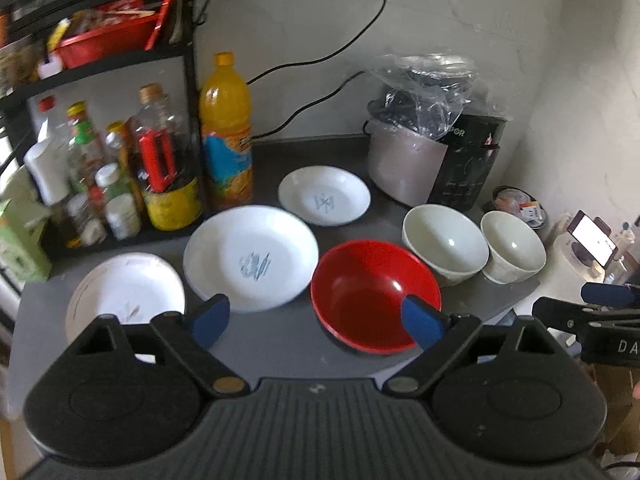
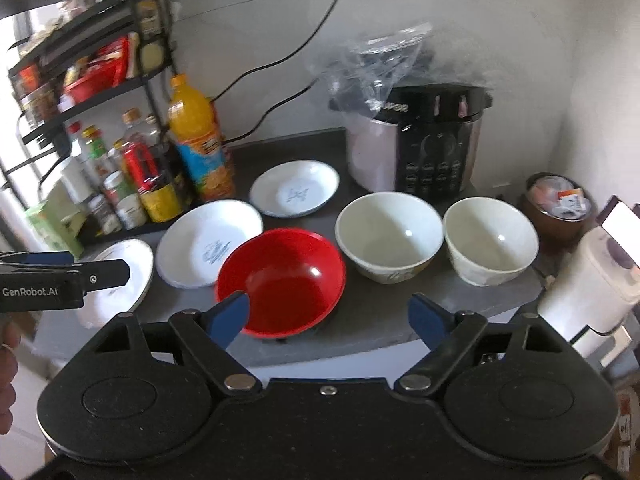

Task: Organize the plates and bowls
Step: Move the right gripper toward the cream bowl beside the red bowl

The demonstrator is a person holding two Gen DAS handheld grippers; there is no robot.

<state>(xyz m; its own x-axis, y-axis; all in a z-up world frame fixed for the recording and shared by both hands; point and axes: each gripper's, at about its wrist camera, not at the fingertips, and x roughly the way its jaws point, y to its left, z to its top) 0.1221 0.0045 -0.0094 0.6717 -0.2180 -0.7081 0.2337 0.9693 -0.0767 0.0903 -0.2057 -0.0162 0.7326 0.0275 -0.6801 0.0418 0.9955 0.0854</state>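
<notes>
Up front in the left wrist view, the left gripper [image 1: 316, 320] hangs above the near edge of the dark counter [image 1: 280, 344], its blue fingers spread wide apart with nothing between them. Its right fingertip overlaps the near rim of the red bowl [image 1: 368, 292], though contact cannot be told. All the dishes sit upright, mouths facing up; being round, none shows a long axis. 3 white plates run in a diagonal from near left to far right: the patterned plate [image 1: 124, 292] nearest, the large plate [image 1: 252, 256] beside it, the small plate [image 1: 324, 196] farthest back. Right of the red bowl stand 2 cream bowls, the larger bowl [image 1: 444, 240] just beside the smaller bowl [image 1: 514, 248]. An orange juice bottle [image 1: 226, 128] and a rice cooker [image 1: 424, 160] stand behind. The right gripper [image 1: 600, 304] shows at the right edge.

From the right wrist view, the right gripper [image 2: 328, 320] is also spread wide and empty, short of the counter [image 2: 380, 320]. The red bowl [image 2: 288, 276] lies ahead-left, the larger bowl [image 2: 390, 236] and smaller bowl [image 2: 490, 240] ahead-right, the large plate [image 2: 200, 244] and small plate [image 2: 294, 190] beyond. The left gripper [image 2: 100, 274] enters from the left over the patterned plate [image 2: 132, 256].
</notes>
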